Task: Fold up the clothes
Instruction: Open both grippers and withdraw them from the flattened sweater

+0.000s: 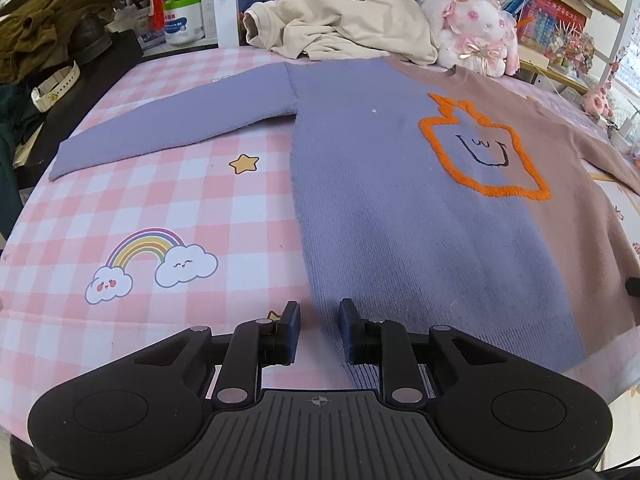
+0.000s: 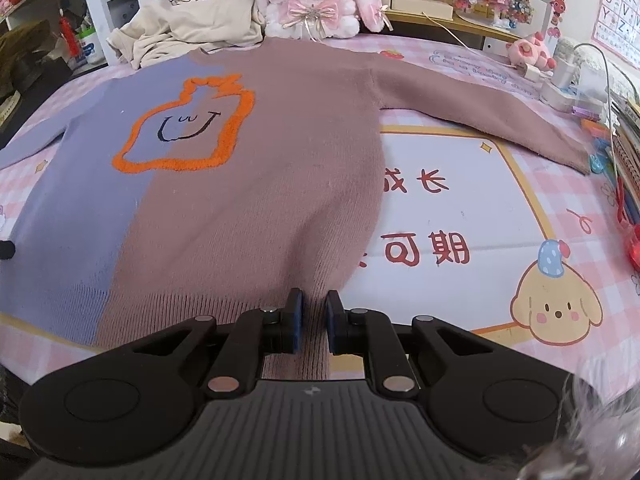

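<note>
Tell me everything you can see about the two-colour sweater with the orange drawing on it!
The sweater is soft-looking knit, purple on one half and dusty pink-brown on the other. A fuzzy orange outline with a smiley face sits on its chest. It lies flat, front up, on the pink checked cloth, both sleeves stretched out sideways. Its ribbed hem faces the claws: the left claw and right claw are open at the hem's two corners. A cream garment lies by its collar.

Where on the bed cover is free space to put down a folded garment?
Free: the pink checked cover under the two-tone knitted sweater's purple sleeve, and below its brown sleeve. Crowded: the far edge, with the cream garment and plush rabbit.
</note>
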`<state>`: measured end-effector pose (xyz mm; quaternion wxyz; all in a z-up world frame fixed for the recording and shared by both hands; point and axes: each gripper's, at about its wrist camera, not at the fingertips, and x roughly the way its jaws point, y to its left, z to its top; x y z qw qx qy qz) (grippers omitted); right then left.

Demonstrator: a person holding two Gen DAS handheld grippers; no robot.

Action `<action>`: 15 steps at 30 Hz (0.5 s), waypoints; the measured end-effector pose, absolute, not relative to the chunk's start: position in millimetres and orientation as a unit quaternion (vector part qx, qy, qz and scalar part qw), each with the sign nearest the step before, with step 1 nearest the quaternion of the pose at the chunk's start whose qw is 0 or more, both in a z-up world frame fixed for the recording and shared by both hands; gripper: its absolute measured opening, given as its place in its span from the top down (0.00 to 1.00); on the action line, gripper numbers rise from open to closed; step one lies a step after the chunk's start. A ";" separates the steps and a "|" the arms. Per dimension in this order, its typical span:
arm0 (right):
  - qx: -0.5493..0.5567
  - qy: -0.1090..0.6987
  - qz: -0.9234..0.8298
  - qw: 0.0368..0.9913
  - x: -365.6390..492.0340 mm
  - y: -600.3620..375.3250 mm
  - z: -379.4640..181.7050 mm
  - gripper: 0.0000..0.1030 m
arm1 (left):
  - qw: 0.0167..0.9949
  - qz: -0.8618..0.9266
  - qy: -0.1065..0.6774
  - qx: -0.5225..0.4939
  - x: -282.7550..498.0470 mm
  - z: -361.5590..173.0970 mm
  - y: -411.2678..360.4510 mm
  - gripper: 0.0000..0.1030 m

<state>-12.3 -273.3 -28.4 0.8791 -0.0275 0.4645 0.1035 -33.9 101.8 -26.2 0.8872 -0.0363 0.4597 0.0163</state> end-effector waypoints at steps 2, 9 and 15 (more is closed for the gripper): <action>-0.027 0.466 0.101 0.879 -11.9 -272.9 -28.5 0.88 | 0.887 0.015 0.459 -0.035 -33.2 -26.2 101.2 0.79; -0.009 0.460 0.095 0.883 -9.0 -275.4 -17.3 0.48 | 0.889 0.043 0.453 -0.057 -31.8 -19.4 100.0 0.66; -0.002 0.432 0.086 0.898 -4.1 -277.7 -0.7 0.18 | 0.890 0.083 0.440 -0.089 -34.4 -6.6 87.1 0.16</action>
